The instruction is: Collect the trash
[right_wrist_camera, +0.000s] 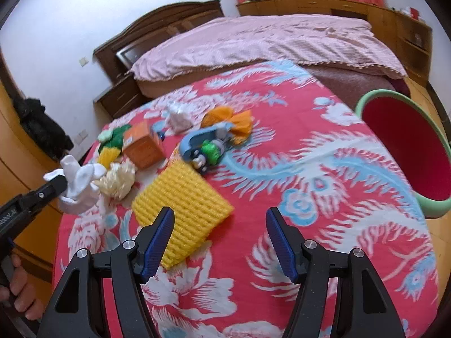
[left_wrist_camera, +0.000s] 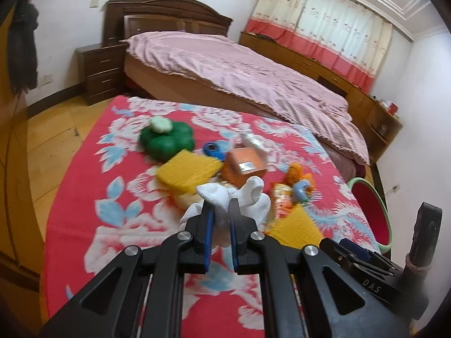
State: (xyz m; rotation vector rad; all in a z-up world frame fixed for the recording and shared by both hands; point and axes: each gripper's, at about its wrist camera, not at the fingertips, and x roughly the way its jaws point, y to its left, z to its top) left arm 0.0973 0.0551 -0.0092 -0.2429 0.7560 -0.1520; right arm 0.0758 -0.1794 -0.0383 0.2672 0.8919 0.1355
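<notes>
My left gripper [left_wrist_camera: 221,207] is shut on a crumpled white tissue wad [left_wrist_camera: 253,194], held a little above the red floral cloth [left_wrist_camera: 126,225]. In the right wrist view that gripper [right_wrist_camera: 60,183] comes in from the left with the wad [right_wrist_camera: 80,183] at its tip. My right gripper [right_wrist_camera: 220,214] is open with nothing between its fingers, low over the near edge of a yellow foam net [right_wrist_camera: 180,205]. A green-rimmed basin with a red inside [right_wrist_camera: 366,98] stands off the cloth's right edge.
On the cloth lie an orange box [right_wrist_camera: 143,148], a cream foam net [right_wrist_camera: 117,180], a blue and green toy [right_wrist_camera: 203,146], an orange mesh [right_wrist_camera: 239,124], another white wad [right_wrist_camera: 179,118] and a green flower-shaped thing [left_wrist_camera: 166,140]. A pink-covered bed [left_wrist_camera: 253,79] stands behind.
</notes>
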